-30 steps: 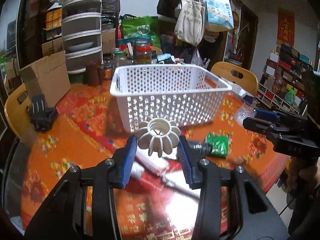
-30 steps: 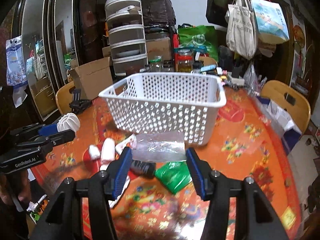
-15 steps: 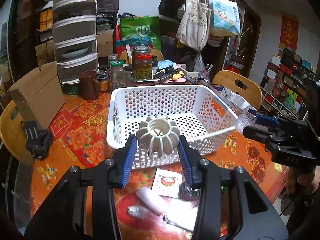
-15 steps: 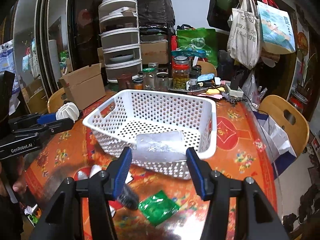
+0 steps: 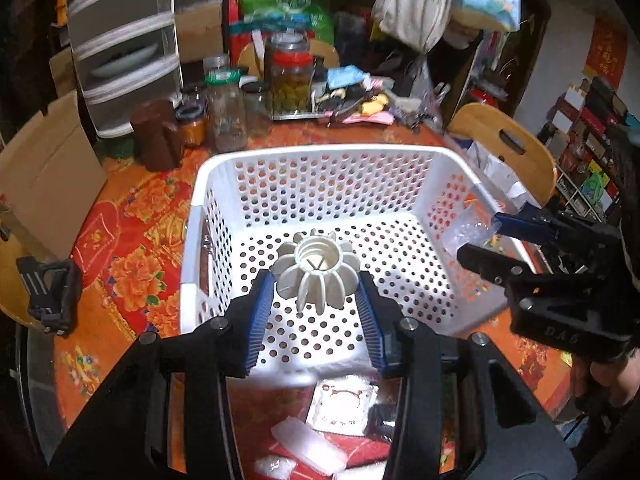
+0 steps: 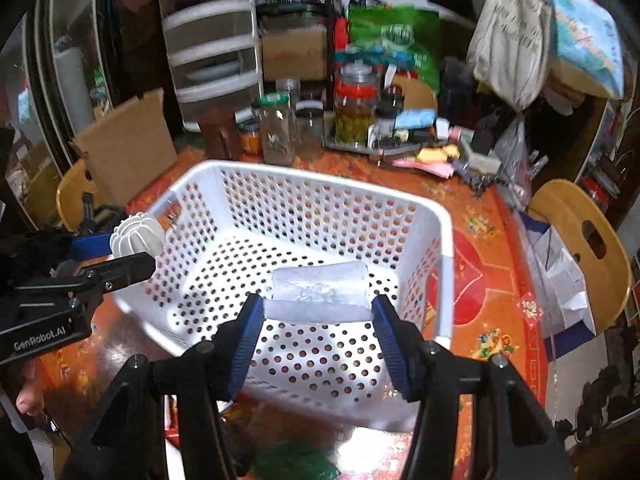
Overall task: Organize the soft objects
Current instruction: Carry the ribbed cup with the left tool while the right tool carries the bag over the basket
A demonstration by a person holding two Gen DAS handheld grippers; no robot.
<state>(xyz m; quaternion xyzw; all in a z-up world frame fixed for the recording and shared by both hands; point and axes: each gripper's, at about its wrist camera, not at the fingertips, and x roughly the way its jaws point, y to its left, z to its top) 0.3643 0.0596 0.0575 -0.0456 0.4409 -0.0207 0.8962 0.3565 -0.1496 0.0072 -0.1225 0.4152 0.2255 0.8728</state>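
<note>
The left gripper (image 5: 318, 304) is closed on a ribbed, pumpkin-shaped white object (image 5: 318, 276) — cream, fluted, hollow at the top — and holds it above the floor of the white perforated basket (image 5: 320, 160). It looks light and springy; the pads press across its widest part, where the ribs give a sure seat, and a harder squeeze would likely only flatten it. The right gripper (image 6: 318, 320) is clamped on a clear plastic packet (image 6: 320, 292), taken by its two ends and also over the basket. The packet seems nearly weightless, limp and slick, so it will probably sag or slip unless held across its full width, as it is here. In the left wrist view the right gripper (image 5: 476, 240) reaches in over the basket's far side wall.

The basket appears empty and sits on a table (image 5: 120, 240) covered by a glossy red-and-orange floral cloth. More white and clear packets (image 5: 308, 446) lie on the table just before the basket, near a small printed sachet (image 5: 344, 404). Behind it stand glass jars (image 5: 292, 76), a cardboard box (image 5: 44, 168) and a stack of plastic drawers (image 5: 120, 40); wooden chairs (image 5: 508, 148) ring the table in a crowded room.
</note>
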